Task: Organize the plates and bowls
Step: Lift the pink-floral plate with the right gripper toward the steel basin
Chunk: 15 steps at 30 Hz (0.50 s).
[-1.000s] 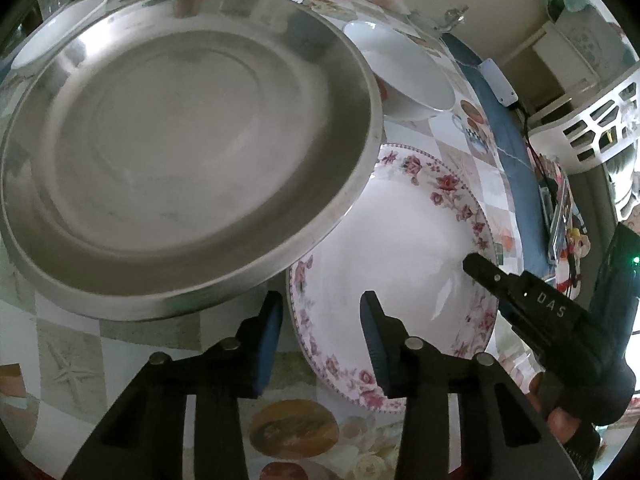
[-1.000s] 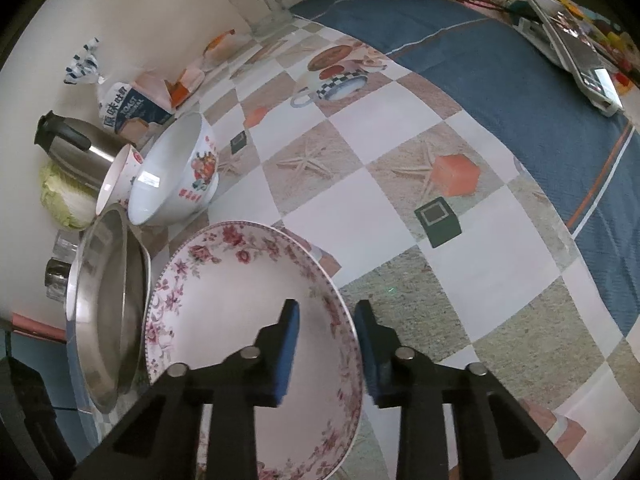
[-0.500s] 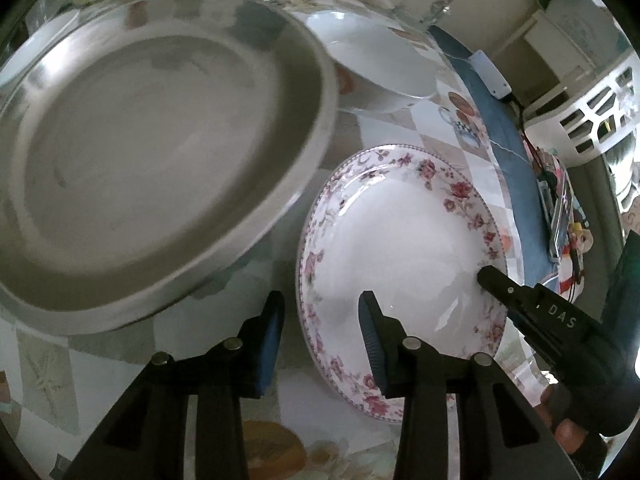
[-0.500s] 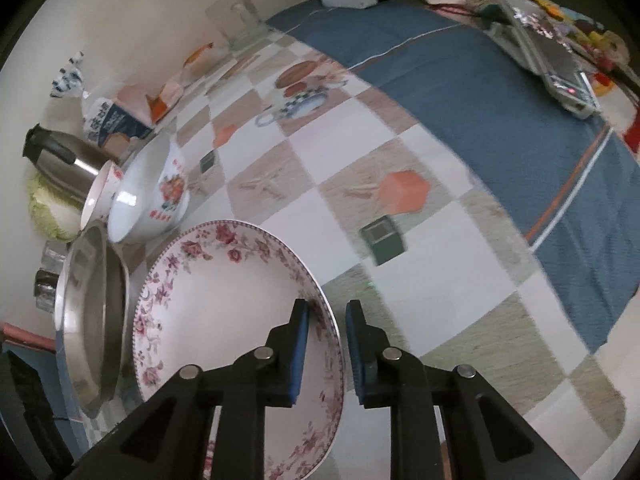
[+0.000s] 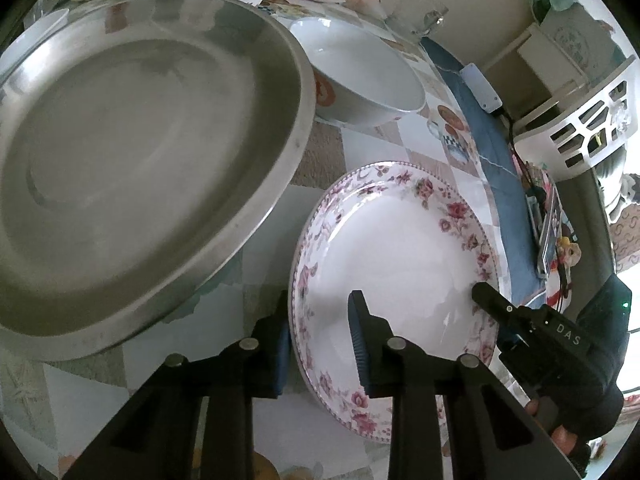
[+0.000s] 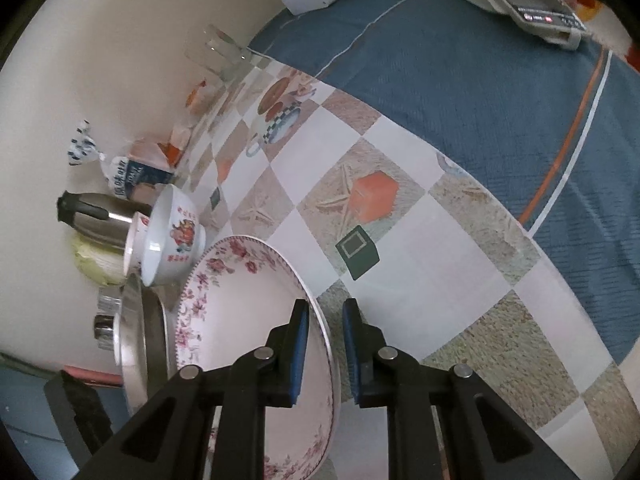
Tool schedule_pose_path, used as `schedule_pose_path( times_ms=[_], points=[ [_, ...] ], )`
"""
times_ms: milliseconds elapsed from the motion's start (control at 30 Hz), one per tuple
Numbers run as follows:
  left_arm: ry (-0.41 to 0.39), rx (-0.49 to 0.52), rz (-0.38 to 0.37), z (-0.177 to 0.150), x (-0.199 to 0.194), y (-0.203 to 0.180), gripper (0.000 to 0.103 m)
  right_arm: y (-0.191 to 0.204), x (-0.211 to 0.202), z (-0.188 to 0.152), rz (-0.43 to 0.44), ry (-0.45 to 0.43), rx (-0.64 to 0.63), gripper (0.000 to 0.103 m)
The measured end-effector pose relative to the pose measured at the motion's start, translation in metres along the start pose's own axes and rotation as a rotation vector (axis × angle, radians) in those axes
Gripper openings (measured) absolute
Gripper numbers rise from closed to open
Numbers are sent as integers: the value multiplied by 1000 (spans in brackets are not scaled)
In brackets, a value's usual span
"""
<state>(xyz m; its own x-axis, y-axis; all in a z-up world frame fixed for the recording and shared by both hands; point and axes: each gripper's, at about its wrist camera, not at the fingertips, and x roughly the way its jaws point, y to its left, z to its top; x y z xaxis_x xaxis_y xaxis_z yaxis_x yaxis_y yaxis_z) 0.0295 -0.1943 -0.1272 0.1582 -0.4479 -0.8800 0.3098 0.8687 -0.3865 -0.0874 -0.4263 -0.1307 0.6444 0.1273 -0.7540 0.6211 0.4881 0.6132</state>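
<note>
So we're lifting the floral plate (image 5: pixel 396 248) — right claw (image 6: pixel 325 346) pinching its rim, left claw (image 5: pixel 320 344) straddling the other side, open — next: stack it on the steel tray (image 5: pixel 132 160).

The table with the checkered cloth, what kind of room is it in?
Probably a home kitchen or dining corner: a floral plate and steel tray on the table, a kettle and cabbage by the wall.

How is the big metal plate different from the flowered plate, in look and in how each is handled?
The metal plate is plain grey steel; the flowered plate is white with pink blossoms on its rim. The metal plate looks larger. The right claw straddles the flowered plate's rim, and the left claw straddles its opposite rim; no claw touches the metal plate. Both are round and empty.
</note>
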Motion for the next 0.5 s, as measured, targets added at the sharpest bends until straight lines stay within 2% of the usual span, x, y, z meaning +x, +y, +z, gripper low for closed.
schedule_pose_path(
  times_ms=[200,300,500],
  points=[
    [-6,27,9,0,-1,-2,28,1,1,-2,16,7,-5,17],
    [-1,46,13,1,-1,-4,28,4,2,-2,1,4,-15,13],
    [13,102,-5,1,-2,-14,27,3,-6,-1,-33,-25,-35,13]
  ],
)
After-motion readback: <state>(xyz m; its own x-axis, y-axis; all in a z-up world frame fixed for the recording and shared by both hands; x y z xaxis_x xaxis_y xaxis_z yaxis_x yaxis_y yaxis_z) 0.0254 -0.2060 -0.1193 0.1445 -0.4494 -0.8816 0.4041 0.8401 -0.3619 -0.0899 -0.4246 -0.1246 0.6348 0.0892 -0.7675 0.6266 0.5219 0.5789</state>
